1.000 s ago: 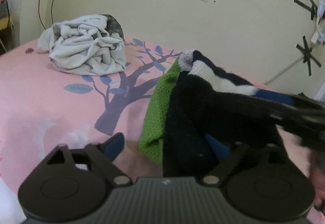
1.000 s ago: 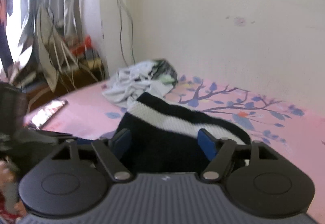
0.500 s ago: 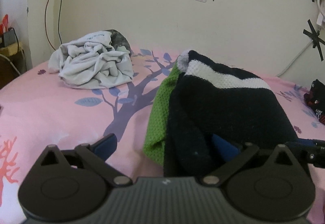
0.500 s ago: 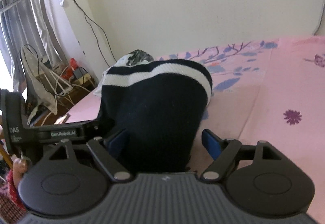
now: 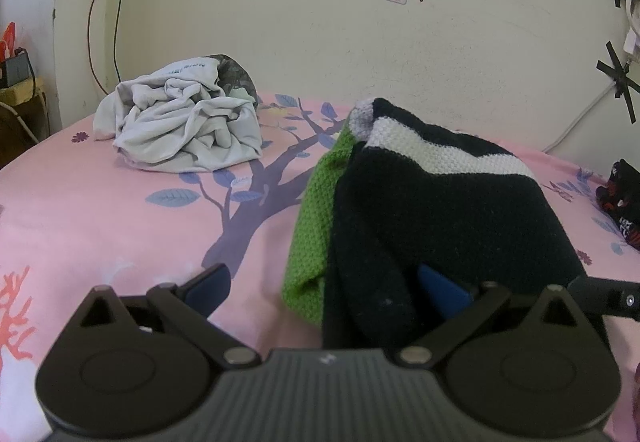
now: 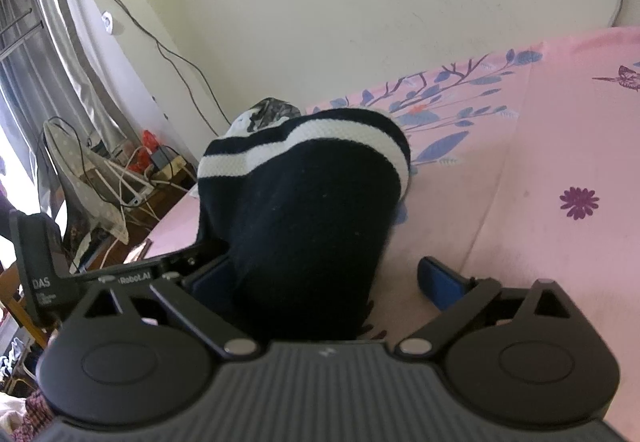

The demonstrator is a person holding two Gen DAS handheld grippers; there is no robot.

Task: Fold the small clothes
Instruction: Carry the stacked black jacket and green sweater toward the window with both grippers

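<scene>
Your left tongs [image 5: 324,282] and right tongs [image 6: 324,276] both stand apart, the navy knit sweater [image 5: 440,209] lying loose between their pads on the pink bed [image 5: 100,209]. At 11 o'clock, farther back, sits a crumpled grey garment [image 5: 188,129].

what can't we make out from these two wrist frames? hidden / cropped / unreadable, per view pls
- Left wrist: right finger of the left gripper is partly buried in the knit sweater, so contact is unclear.
- Left wrist: dark garment is cut off by the right edge.
- Left wrist: print on the grey shirt is too small to read.
- Right wrist: left finger of the right gripper is partly hidden behind the sweater, which also hides most of the clothes pile behind it.
</scene>
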